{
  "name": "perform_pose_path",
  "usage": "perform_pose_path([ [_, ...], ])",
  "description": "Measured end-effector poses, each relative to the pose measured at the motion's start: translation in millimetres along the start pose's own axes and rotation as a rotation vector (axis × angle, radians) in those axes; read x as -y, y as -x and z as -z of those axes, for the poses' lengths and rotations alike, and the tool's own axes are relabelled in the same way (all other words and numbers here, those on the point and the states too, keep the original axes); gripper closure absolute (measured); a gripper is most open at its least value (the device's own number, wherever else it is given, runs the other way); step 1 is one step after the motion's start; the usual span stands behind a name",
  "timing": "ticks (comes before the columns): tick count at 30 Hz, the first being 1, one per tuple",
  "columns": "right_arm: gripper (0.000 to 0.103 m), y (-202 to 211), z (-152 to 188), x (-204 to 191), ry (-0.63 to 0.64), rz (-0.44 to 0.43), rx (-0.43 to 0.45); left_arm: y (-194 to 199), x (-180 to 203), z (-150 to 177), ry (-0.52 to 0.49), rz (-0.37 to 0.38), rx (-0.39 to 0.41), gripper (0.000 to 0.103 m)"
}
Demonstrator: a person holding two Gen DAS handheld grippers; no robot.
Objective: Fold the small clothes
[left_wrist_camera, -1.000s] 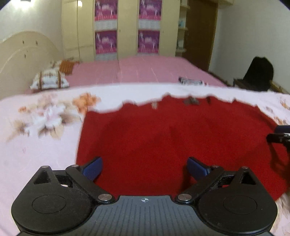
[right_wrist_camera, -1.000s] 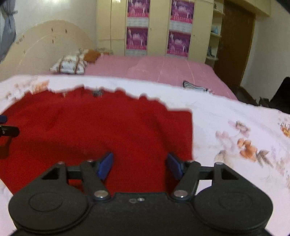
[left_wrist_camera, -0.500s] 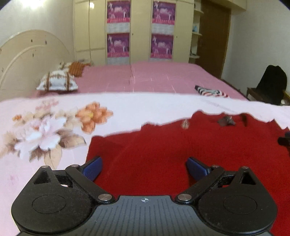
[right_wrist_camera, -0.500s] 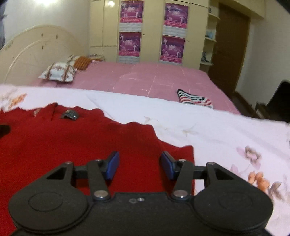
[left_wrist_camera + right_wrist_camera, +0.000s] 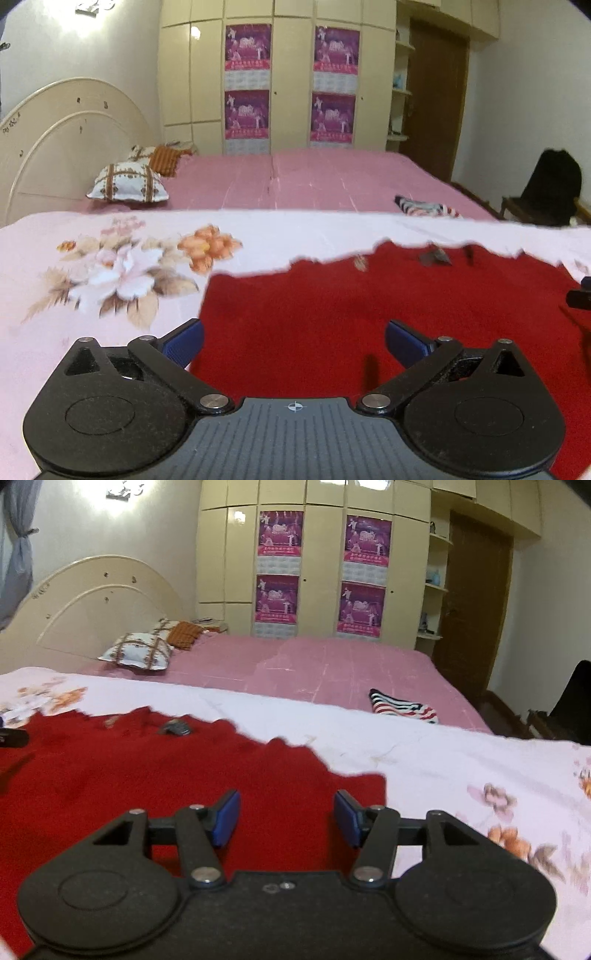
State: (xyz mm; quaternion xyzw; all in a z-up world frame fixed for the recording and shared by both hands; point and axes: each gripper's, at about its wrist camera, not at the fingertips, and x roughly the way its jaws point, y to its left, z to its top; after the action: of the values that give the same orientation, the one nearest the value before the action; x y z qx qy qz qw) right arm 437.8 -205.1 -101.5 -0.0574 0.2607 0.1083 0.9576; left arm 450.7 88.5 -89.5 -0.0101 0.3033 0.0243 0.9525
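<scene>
Both tongs, left tongs (image 5: pixel 293 341) and right tongs (image 5: pixel 287 818), hover empty over the spread red sweater (image 5: pixel 369 314), the right opening; next, I'd say, gripping its near corners.

Floral sheet (image 5: pixel 110 236) lies bare around the red garment (image 5: pixel 332 314); striped cloth (image 5: pixel 404 705) sits beyond.

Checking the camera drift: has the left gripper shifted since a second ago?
Yes. The left gripper moved left: the red garment now sits further right, more floral sheet showing.

Two wrist views, low over bed, sharing red garment (image 5: pixel 332 314)
</scene>
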Motion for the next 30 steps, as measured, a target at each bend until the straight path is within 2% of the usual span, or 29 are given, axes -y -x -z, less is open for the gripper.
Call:
perform_pose_path([
  [4,0.047,20,14,-16,0.017,-0.037,-0.017,11,14,15,-0.037,-0.017,-0.025,0.0],
  [6,0.047,24,19,-25,0.03,-0.03,-0.028,7,20,22,-0.076,-0.037,-0.078,0.0],
  [8,0.047,19,21,-31,0.049,-0.013,-0.088,10,19,24,-0.059,-0.034,-0.073,0.0],
  [10,0.047,18,16,-34,0.047,-0.004,-0.11,14,18,20,-0.049,-0.04,-0.089,0.0],
  [11,0.047,21,12,-34,0.043,0.002,-0.107,19,19,18,-0.054,-0.049,-0.081,0.0],
  [14,0.045,43,5,-37,0.053,-0.021,-0.026,33,22,15,-0.067,-0.039,-0.055,0.0],
  [16,0.044,47,7,-41,0.079,-0.019,-0.025,36,25,16,-0.081,-0.036,-0.063,0.0],
  [17,0.043,45,9,-43,0.089,-0.022,-0.037,35,26,17,-0.088,-0.04,-0.073,0.0],
  [20,0.044,24,21,-51,0.124,-0.008,-0.151,28,30,24,-0.112,-0.04,-0.126,0.0],
  [24,0.045,26,20,-52,0.089,-0.005,-0.141,31,32,29,-0.12,-0.048,-0.134,0.0],
  [30,0.044,52,12,-52,0.06,-0.041,-0.076,59,29,28,-0.089,-0.054,-0.116,0.0],
])
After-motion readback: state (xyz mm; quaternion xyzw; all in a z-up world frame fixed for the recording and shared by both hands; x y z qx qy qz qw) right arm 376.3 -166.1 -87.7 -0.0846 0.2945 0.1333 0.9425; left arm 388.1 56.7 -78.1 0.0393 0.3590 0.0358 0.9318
